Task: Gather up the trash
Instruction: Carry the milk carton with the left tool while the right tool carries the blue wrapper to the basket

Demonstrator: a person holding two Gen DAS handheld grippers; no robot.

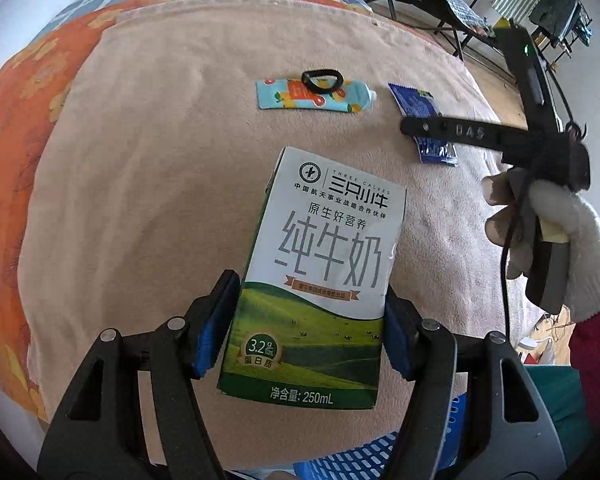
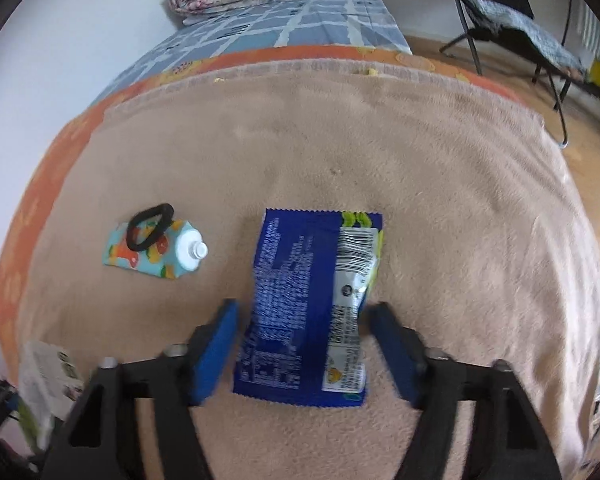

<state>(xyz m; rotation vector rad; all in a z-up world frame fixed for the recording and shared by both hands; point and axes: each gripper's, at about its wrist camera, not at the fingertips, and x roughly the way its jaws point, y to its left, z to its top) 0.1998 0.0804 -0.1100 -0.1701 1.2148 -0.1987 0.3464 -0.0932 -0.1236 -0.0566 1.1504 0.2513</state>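
A white and green milk carton (image 1: 320, 272) hangs above the beige blanket (image 1: 160, 160), and my left gripper (image 1: 310, 284) is shut on its lower half, blue pads pressed to both sides. The same carton shows blurred at the lower left of the right wrist view (image 2: 46, 384). A blue snack wrapper (image 2: 296, 304) lies flat on the blanket (image 2: 440, 200). My right gripper (image 2: 305, 306) straddles it, open, with small gaps between pads and wrapper. In the left wrist view the wrapper (image 1: 414, 100) is partly hidden by the right gripper's finger (image 1: 460, 132).
A flattened colourful tube (image 2: 152, 252) with a black hair tie (image 2: 150, 226) on it lies left of the wrapper. A blue slotted basket (image 1: 360, 456) sits under my left gripper. A white-gloved hand (image 1: 552, 232) holds the right gripper. A folding chair (image 2: 520, 20) stands beyond the bed.
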